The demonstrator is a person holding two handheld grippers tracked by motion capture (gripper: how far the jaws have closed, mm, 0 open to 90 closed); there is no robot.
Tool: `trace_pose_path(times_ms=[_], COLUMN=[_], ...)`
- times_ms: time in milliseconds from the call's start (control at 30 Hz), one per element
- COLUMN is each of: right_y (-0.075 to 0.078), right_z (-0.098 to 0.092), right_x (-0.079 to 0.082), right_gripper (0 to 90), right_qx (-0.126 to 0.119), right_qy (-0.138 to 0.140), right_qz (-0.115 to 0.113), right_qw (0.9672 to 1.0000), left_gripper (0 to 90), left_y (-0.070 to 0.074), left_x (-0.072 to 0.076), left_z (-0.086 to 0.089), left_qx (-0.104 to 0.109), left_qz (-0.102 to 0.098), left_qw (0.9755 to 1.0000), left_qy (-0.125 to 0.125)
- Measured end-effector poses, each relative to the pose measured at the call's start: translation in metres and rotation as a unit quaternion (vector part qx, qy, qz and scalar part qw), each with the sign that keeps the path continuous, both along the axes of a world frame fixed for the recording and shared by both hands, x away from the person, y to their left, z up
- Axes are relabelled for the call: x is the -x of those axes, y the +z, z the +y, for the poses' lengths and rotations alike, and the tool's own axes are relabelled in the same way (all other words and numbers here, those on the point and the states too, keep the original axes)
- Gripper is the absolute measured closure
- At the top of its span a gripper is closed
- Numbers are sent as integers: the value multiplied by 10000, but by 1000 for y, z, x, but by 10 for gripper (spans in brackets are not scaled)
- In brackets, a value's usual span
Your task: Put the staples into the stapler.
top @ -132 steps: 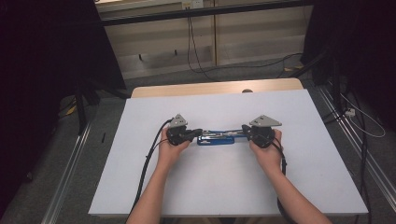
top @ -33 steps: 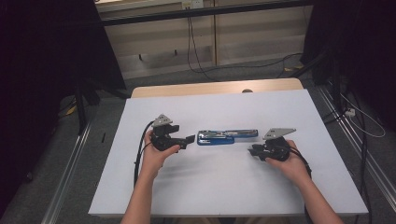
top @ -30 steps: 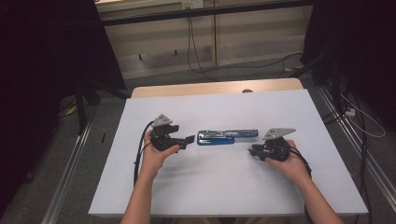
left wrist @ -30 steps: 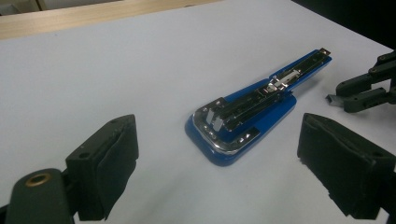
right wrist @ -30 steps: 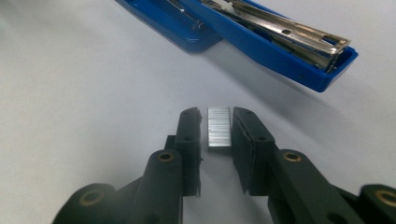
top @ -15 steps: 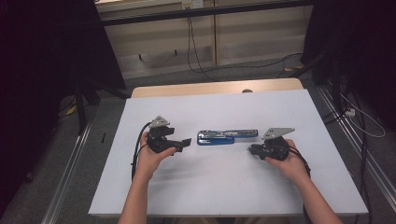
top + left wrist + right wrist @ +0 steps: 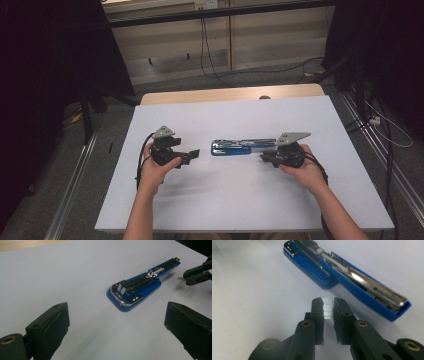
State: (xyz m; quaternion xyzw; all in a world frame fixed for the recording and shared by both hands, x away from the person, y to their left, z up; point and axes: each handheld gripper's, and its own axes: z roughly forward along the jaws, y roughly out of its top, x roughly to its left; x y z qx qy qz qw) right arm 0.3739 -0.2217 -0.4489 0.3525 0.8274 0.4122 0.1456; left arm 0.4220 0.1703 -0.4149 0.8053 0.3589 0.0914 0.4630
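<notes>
Stapler (image 7: pixel 243 146): one, blue, opened flat with its metal channel showing, lying at the centre of the high view on the white counter (image 7: pixel 225 195). Just to its right, the right tongs (image 7: pixel 264 157) are clenched on one short strip of staples (image 7: pixel 327 308), silver, pinched between the two black pads, close beside the stapler but apart from it. At centre left, the left tongs (image 7: pixel 194 154) are released, jaws spread wide and holding nothing, pointing toward the stapler's wider end. Two hands grip them.
</notes>
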Motion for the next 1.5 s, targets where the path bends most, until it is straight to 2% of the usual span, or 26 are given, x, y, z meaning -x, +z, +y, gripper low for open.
trace_pose_path(times_ms=[133,300,433,533,1233,1400,1500], right_y=[9,18,23,26,33,36,38], right_z=[5,11,13,14,26,29,31], right_x=[-5,-14,-21,-27,-50,-55,-58], right_gripper=[793,793,793,793,793,793,793], right_qx=[-33,-11,-91,-51,-116,-82,-60], right_qy=[115,277,381,448,872,948,1022], right_qz=[-39,-80,-85,-81,-34,-85,-95], right_qw=[9999,9996,9992,9989,9961,9954,9947], left_gripper=[54,54,54,54,54,54,54], left_y=[0,0,0,1,-1,-1,0], left_x=[0,0,-1,0,-1,-1,0], left_z=[2,3,4,4,5,5,4], left_qx=[66,27,38,81,18,-108,-73], left_qz=[21,76,48,25,82,62,48], left_qw=[10000,10000,10000,10000,10000,9999,10000], left_qy=[23,10,15,15,8,12,18])
